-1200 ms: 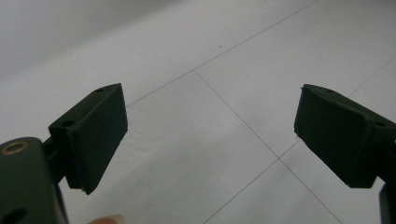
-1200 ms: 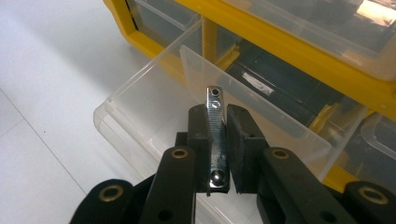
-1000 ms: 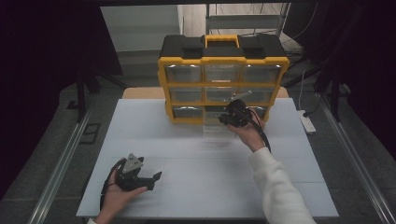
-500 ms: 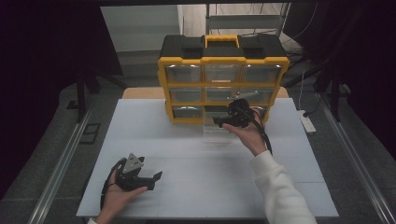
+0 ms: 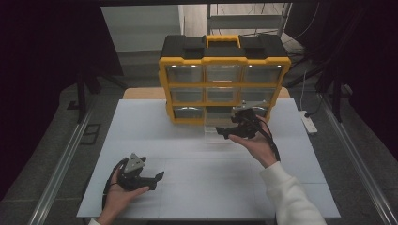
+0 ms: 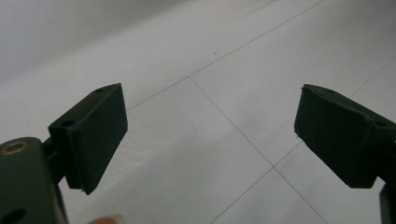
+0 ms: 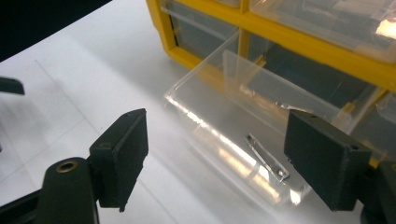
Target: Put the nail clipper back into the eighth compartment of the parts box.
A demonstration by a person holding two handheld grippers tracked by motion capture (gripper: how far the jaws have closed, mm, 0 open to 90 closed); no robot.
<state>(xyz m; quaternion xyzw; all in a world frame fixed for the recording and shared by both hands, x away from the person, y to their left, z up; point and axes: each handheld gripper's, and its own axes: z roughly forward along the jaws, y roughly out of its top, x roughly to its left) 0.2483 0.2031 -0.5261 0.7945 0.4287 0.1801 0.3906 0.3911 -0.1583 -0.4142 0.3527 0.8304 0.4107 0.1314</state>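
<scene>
Tools both gape wide: right tool [image 7: 215, 161] over pulled-out clear drawer [image 7: 243, 140] holding perhaps a metal clip [image 7: 267, 157]

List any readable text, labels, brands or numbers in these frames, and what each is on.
None readable.
Yellow-and-black drawer organizer: no legible brand or label on its frame or lid.
Pulled-out clear drawer: no markings; just a small metal clip inside.
Left gripper and right gripper pads: plain black.
White table: seam lines only.
</scene>
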